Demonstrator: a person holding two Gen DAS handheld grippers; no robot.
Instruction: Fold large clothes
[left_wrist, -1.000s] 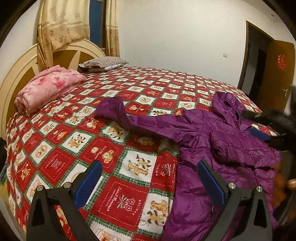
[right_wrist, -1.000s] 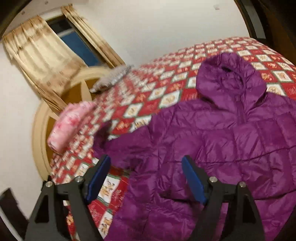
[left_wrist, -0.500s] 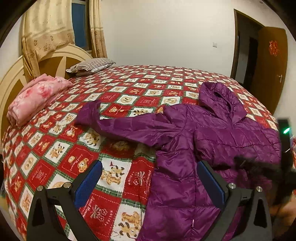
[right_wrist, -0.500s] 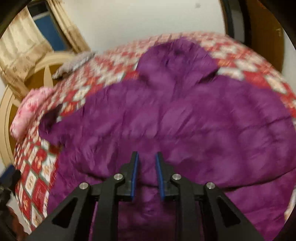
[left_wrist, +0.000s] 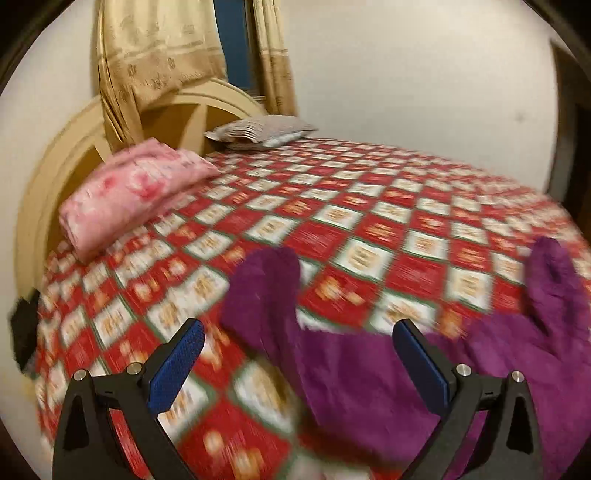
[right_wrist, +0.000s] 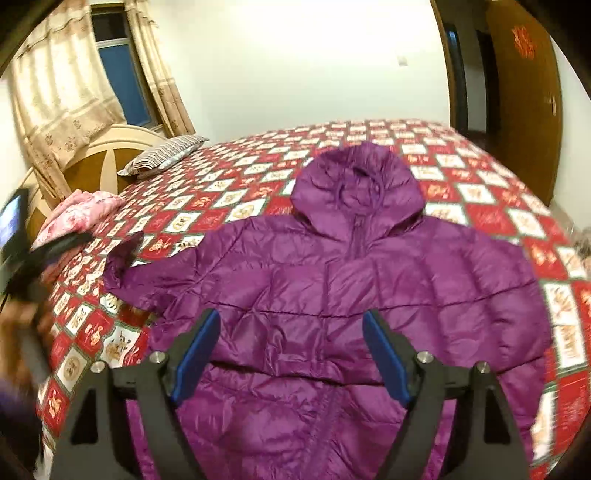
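The purple hooded puffer jacket (right_wrist: 332, 295) lies flat, front up, on the red checked bedspread (right_wrist: 229, 184), hood toward the far wall. The right gripper (right_wrist: 290, 350) has just opened; jaws wide, holding nothing. The left gripper (left_wrist: 295, 365) stands wide open over the jacket's sleeve (left_wrist: 266, 295), empty. A folded pink blanket (left_wrist: 129, 195) lies beside the headboard (left_wrist: 55, 166).

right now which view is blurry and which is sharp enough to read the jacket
Left wrist view: heavy motion smear across the bedspread and purple jacket. Right wrist view: jacket mostly sharp, seams and zipper readable; only the left edge smears; fisheye bends the door frame.
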